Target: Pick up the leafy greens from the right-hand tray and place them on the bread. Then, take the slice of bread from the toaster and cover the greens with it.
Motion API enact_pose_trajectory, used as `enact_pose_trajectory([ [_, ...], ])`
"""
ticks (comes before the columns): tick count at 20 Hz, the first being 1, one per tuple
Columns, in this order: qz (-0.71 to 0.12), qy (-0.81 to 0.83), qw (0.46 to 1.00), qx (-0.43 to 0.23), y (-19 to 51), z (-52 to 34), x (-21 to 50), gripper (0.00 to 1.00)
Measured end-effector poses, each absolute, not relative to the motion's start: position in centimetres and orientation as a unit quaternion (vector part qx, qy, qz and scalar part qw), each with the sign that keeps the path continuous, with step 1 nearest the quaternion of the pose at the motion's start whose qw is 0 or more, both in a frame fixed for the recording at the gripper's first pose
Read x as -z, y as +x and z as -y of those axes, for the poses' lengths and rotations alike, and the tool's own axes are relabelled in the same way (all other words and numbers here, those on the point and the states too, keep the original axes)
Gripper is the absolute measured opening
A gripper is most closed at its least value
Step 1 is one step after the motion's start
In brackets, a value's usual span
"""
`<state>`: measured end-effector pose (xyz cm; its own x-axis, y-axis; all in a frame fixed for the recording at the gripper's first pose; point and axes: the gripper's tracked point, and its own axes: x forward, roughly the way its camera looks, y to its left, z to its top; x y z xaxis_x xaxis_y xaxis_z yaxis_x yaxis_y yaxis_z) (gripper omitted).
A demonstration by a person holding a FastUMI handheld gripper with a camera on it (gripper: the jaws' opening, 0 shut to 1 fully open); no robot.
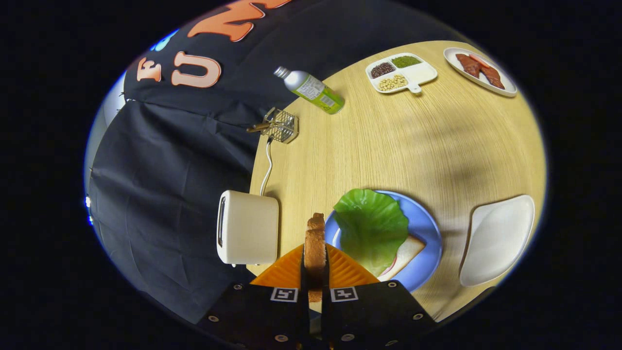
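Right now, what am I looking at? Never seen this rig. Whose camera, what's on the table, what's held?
A person carries a hand-held two-finger gripper; the fisheye camera sits on it, looking along the fingers. They are shut on a slice of toast, held on edge. Beside it, a blue plate carries bread under a lettuce leaf. On the wooden table: a white toaster, an empty white tray, a bottle, a dish of beans, a plate of meat.

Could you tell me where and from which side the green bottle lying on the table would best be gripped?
Probably across the middle of its body. The green bottle lies on its side near the wire rack, cap pointing off the table, so come from above, fingers straddling its width. The gripper is presently shut on the toast slice.
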<state>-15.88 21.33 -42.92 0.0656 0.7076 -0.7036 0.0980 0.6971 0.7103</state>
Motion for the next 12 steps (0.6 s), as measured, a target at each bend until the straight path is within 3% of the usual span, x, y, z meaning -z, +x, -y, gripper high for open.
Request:
enact_pose_trajectory([
  [8, -0.657, 0.304, 0.662, -0.192, -17.5, -19.8, 46.6, 0.10],
  [12, -0.663, 0.268, 0.677, -0.175, -17.9, -18.2, 48.2, 0.17],
])
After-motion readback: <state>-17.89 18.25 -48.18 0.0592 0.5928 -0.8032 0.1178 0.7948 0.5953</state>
